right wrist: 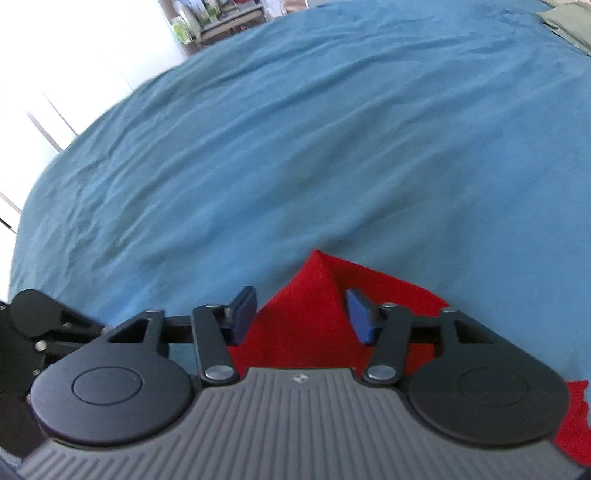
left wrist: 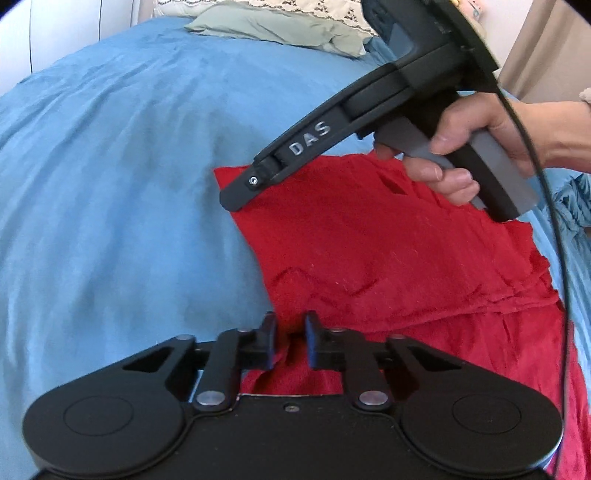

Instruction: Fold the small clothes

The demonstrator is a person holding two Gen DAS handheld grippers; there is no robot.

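A red fleece garment (left wrist: 369,254) lies partly folded on the blue bedspread (left wrist: 129,166). My left gripper (left wrist: 290,334) sits at its near left edge, jaws narrowly apart with a bit of red cloth between them. In the left wrist view the right gripper (left wrist: 236,195) reaches down with its tip on the garment's far left corner. In the right wrist view my right gripper (right wrist: 301,310) is open, and a raised red corner (right wrist: 314,295) of the garment stands between its blue pads (right wrist: 360,317) without being pinched.
A pale green pillow (left wrist: 280,26) and a patterned pillow lie at the head of the bed. A crumpled blue cloth (left wrist: 576,203) lies at the right. A shelf with items (right wrist: 218,18) stands beyond the bed. The bedspread (right wrist: 295,129) stretches wide ahead.
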